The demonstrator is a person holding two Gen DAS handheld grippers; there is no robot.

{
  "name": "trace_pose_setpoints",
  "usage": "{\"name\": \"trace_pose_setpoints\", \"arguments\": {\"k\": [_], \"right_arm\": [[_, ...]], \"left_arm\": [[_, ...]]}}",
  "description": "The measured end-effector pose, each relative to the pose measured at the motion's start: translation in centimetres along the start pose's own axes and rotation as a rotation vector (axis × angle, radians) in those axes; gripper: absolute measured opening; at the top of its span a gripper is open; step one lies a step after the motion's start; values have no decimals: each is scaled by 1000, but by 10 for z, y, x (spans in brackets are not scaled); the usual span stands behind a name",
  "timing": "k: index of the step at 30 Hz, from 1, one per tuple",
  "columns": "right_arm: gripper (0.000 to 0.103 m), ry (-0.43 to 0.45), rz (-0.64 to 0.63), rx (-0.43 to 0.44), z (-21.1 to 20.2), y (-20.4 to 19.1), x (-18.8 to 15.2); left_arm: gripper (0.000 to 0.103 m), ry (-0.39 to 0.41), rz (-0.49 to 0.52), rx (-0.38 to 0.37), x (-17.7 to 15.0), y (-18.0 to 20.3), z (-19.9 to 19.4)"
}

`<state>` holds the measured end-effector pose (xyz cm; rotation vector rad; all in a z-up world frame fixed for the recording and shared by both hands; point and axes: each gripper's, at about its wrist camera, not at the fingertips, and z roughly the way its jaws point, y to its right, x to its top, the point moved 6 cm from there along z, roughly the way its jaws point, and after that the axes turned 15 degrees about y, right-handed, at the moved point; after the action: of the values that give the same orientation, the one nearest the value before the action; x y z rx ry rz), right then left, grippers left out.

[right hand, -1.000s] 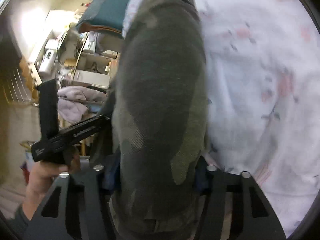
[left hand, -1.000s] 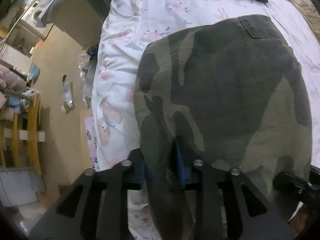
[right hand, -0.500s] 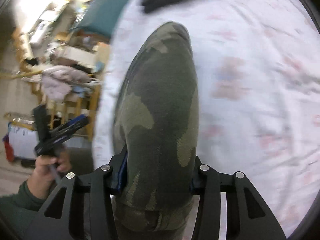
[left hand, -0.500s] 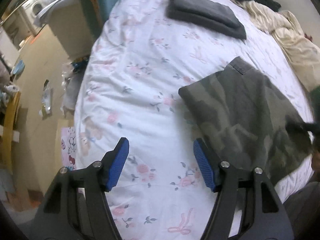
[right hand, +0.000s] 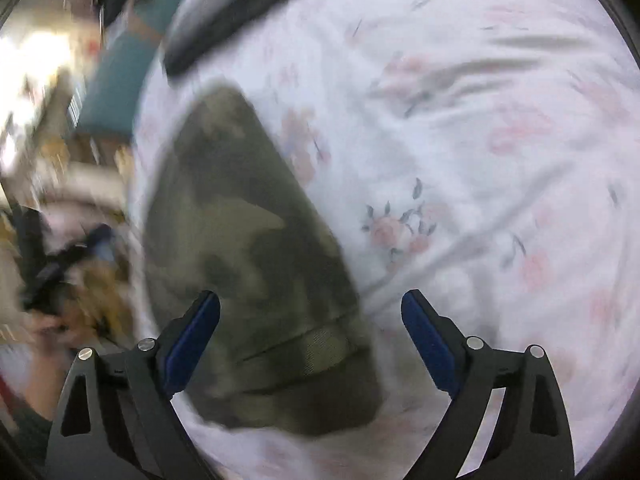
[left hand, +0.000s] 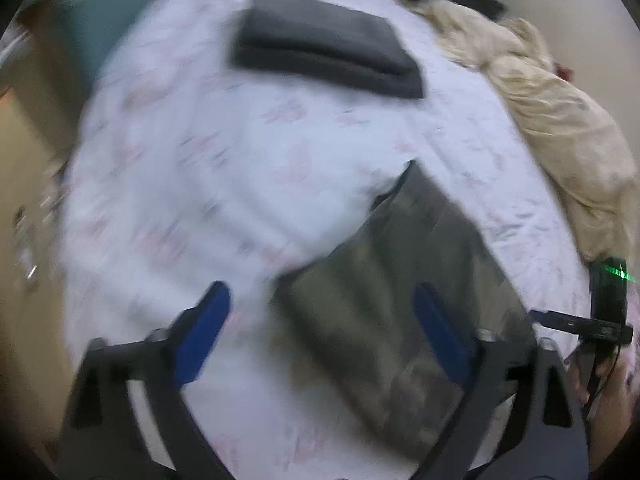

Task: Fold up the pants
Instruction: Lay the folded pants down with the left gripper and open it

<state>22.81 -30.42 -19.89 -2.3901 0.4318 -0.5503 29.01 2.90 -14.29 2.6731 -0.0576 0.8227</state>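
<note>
The camouflage pants [left hand: 404,312] lie folded in a flat packet on the white floral bedsheet [left hand: 208,168], near the bed's front edge. My left gripper [left hand: 324,336] is open and empty, above the packet's left part. In the right wrist view the pants [right hand: 248,248] lie on the sheet [right hand: 480,152] with the waistband nearest. My right gripper [right hand: 312,344] is open and empty, its jaws spread over the waistband end. Both views are motion-blurred.
A folded dark grey garment [left hand: 328,48] lies at the far side of the bed, also in the right wrist view [right hand: 228,12]. A crumpled cream blanket [left hand: 560,120] lies along the right. The bed's left edge drops to a cluttered floor [right hand: 60,184].
Both grippers have let go of the pants: the left opened first, then the right. The pants now lie folded on the sheet and both grippers have pulled back above them.
</note>
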Motion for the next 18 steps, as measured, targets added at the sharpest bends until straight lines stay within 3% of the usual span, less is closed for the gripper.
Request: {"name": "trace_pose_setpoints", "arguments": {"k": [2,4,7,11,15,16,17,18], "right_arm": [[103,134,156,-34,-24,15,-13],[103,190,297,-38,-31,30,-38],[103,139,400,-21,-13,39,-73],[103,106,420,11,18,25,-99],[102,168,309,2,30,6,-95],[75,183,276,16,32,0,-93],[62,187,220,8,31,-7,-93],[57,201,185,-1,28,-13,-92]], "left_arm": [[95,-5,37,-18,4,2,20],[95,-55,61,-62,-2,5,44],[95,-162,124,-90,-29,6,77],[95,-184,118,-157,-50,6,86],[64,-200,141,-194,-53,18,81],[57,-201,160,-204,-53,23,78],[40,-201,191,-212,-53,29,75],[30,-202,225,-209,-54,34,73]]}}
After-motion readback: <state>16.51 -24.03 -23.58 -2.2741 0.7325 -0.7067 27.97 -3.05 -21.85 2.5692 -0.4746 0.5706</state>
